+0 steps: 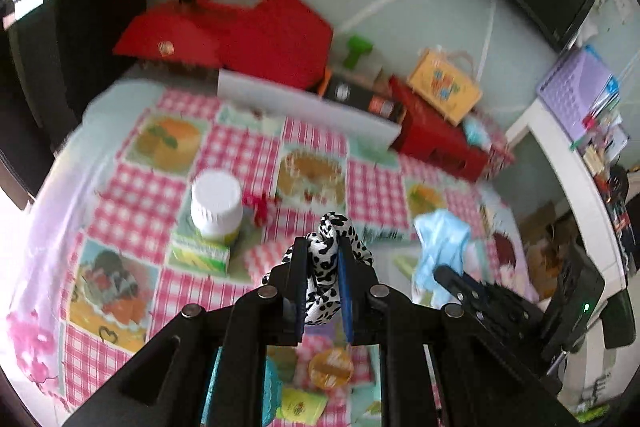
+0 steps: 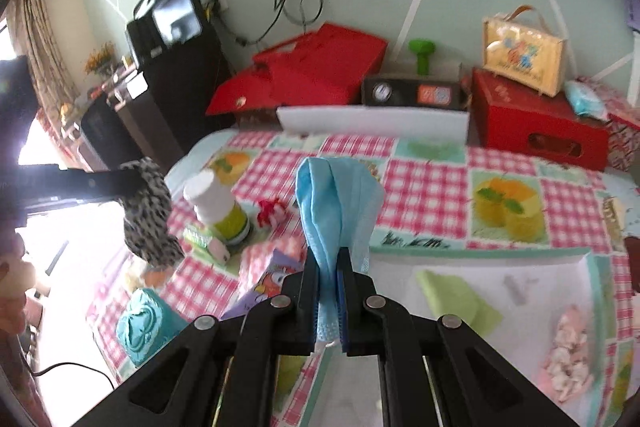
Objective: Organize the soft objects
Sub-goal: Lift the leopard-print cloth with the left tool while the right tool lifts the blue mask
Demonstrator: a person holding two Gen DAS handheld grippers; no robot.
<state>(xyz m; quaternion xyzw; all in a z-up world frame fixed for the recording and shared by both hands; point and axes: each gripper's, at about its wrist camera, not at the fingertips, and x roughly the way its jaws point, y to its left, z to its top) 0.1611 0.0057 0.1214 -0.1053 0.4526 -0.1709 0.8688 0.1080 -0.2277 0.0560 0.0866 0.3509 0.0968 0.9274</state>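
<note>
My left gripper is shut on a black-and-white spotted cloth and holds it above the checked table; the same cloth shows at the left of the right wrist view. My right gripper is shut on a light blue face mask, held upright above the table; the mask also shows at the right of the left wrist view. A white tray at the front right holds a green cloth and a pink scrunchie.
A white-capped bottle stands on a small green box, with a small red item beside it. Red boxes, a yellow bag, a green dumbbell and a white board line the back. A teal item lies front left.
</note>
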